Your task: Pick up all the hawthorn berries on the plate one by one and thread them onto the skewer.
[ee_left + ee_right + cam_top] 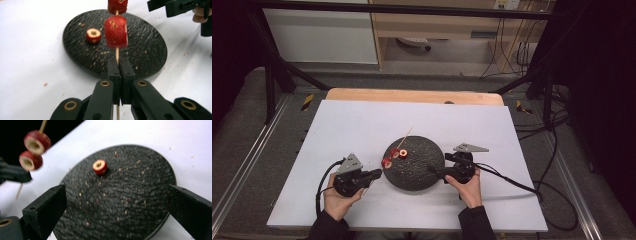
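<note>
My left gripper point(120, 67) is shut on a thin wooden skewer point(116, 53) that carries two red fruit slices point(115, 32), one above the other. In the high view the left gripper point(379, 173) sits at the left rim of a round black plate point(419, 172), and the skewer point(406, 134) slants up and to the right over it. A third red slice point(403, 152) lies loose on the plate point(130, 182). My right gripper point(116, 195) stands open above the plate with nothing between its jaws, the loose slice point(100, 166) lying ahead of it.
A white board point(362, 125) covers the table and holds the plate. Crumbs are scattered over the plate point(140, 50) and the board. Black cables point(522, 187) trail from the grippers to the right. Beyond the table are a metal frame and shelving.
</note>
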`<state>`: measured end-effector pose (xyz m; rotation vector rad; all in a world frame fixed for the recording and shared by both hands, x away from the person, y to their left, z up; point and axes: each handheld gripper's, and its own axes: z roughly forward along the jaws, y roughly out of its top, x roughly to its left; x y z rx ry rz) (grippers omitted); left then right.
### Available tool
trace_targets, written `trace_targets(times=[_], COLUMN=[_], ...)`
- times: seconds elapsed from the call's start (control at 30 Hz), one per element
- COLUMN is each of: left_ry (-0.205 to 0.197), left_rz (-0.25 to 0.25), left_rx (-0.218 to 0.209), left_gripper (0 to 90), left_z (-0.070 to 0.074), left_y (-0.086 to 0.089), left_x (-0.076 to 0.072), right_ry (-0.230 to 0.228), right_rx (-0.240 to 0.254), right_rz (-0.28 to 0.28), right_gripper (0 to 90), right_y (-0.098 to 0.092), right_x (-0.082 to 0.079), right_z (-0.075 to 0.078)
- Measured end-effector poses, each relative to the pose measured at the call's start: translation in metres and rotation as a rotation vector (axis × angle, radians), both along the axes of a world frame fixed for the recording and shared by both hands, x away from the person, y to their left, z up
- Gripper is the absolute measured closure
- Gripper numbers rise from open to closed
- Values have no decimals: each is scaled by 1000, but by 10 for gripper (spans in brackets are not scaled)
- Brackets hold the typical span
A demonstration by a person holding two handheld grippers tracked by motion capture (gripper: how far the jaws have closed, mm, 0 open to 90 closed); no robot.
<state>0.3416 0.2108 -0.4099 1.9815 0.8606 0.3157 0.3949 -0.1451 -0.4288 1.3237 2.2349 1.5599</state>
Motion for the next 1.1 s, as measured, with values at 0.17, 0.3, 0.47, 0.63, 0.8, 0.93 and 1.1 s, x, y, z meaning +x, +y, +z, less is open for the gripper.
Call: trace_targets(times=[0.17, 0.3, 0.47, 0.63, 0.8, 0.93, 1.1], left_ry=[13, 26, 40, 44, 44, 49, 46], left_rz=[6, -4, 12, 19, 23, 24, 25], left_rx=[19, 6, 8, 23, 33, 42, 37], left_gripper=[887, 887, 887, 887, 887, 887, 887], left_z=[-5, -9, -14, -17, -19, -20, -20], left_y=[17, 27, 35, 44, 49, 51, 53], left_x=[-5, -9, -11, -12, -13, -13, -14], right_ry=[19, 28, 33, 30, 40, 49, 58], right_rx=[-73, -104, -158, -213, -248, -267, -299], right_rz=[32, 40, 81, 104, 130, 145, 176], right_gripper=[38, 33, 27, 28, 32, 35, 51], right_y=[-1, -1, 8, 18, 30, 40, 56], right_x=[1, 4, 9, 17, 24, 31, 39], right_z=[-1, 2, 11, 18, 22, 25, 27])
